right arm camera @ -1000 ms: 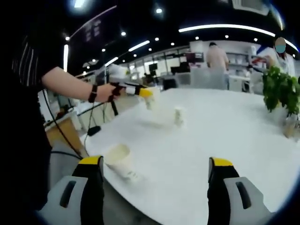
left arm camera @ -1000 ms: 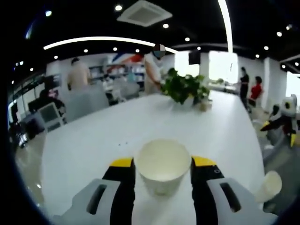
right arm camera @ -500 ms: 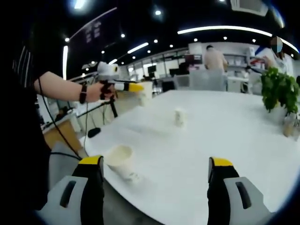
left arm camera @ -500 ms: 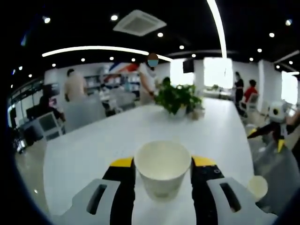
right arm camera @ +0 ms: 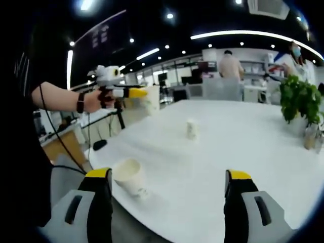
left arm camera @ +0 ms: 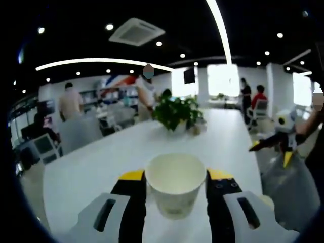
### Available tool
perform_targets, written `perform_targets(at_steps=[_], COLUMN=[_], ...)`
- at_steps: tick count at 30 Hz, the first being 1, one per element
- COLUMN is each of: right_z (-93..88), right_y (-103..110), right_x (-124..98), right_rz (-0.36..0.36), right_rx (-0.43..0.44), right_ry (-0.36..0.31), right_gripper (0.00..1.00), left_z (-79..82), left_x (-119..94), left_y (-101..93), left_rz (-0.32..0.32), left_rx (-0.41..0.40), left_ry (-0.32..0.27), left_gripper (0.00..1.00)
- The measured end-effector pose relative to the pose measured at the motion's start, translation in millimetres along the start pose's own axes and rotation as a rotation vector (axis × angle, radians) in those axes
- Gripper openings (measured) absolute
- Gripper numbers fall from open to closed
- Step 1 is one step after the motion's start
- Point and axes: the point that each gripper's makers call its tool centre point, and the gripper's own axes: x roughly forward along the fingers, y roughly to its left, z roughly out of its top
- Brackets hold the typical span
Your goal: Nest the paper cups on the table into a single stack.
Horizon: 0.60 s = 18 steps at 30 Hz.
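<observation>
Aloft, left gripper (left arm camera: 175,185) clamps a paper cup (left arm camera: 175,190); right gripper (right arm camera: 168,182) gapes empty near table edge (right arm camera: 152,223)

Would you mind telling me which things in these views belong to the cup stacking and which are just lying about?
Part of the job:
- paper cup clamped in the left gripper
- cup near the table edge
- small cup farther out
- right gripper, open
- white table

Just lying about:
- potted plant
- small jar beside it
</observation>
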Motion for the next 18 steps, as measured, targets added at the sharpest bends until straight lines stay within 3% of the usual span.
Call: perform_targets(at_steps=[18], right_z=[9.1], right_y=[-17], right_x=[-3], right_rz=[-0.024], right_rx=[-0.020], right_ry=[-0.016], right_gripper=[0.90], left_z=[3.4], left_x=[-2], left_y=[-55.2], left_rz=[-0.091], left_rx=[-0.019], left_ry=[-0.034], left_gripper=[0.45])
